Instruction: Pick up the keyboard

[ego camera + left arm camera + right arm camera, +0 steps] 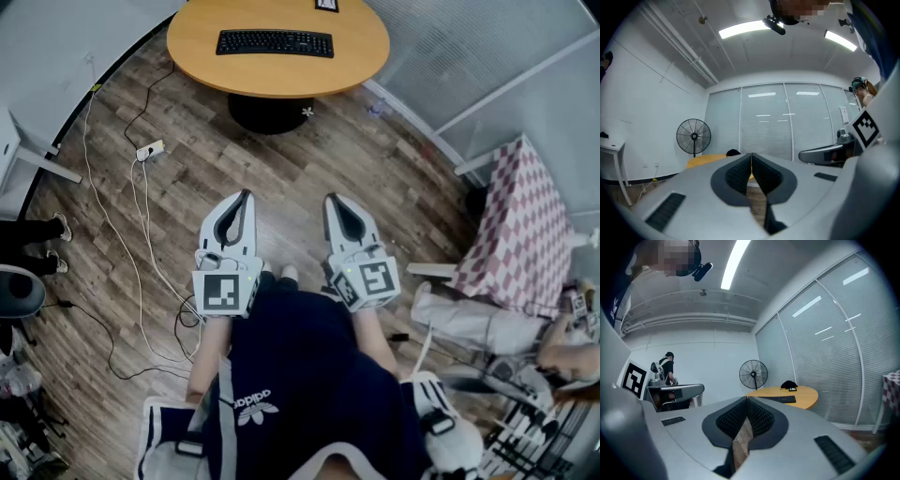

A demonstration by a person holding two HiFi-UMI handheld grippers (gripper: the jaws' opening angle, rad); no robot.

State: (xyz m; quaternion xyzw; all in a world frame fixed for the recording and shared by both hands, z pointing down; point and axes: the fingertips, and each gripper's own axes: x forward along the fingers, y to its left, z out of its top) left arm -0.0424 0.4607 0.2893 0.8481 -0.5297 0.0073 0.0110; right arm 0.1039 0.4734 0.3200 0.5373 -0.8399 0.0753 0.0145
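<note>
Both grippers — left gripper (pixel 242 200) and right gripper (pixel 336 203) — are held closed and empty at waist level; the keyboard (pixel 275 43) is seen untouched on the round table (pixel 356 66), well ahead — pickup not yet begun.

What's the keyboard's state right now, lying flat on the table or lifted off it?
The keyboard is lying flat on the round table. The left claw and right claw are shut, empty, and well short of it.
</note>
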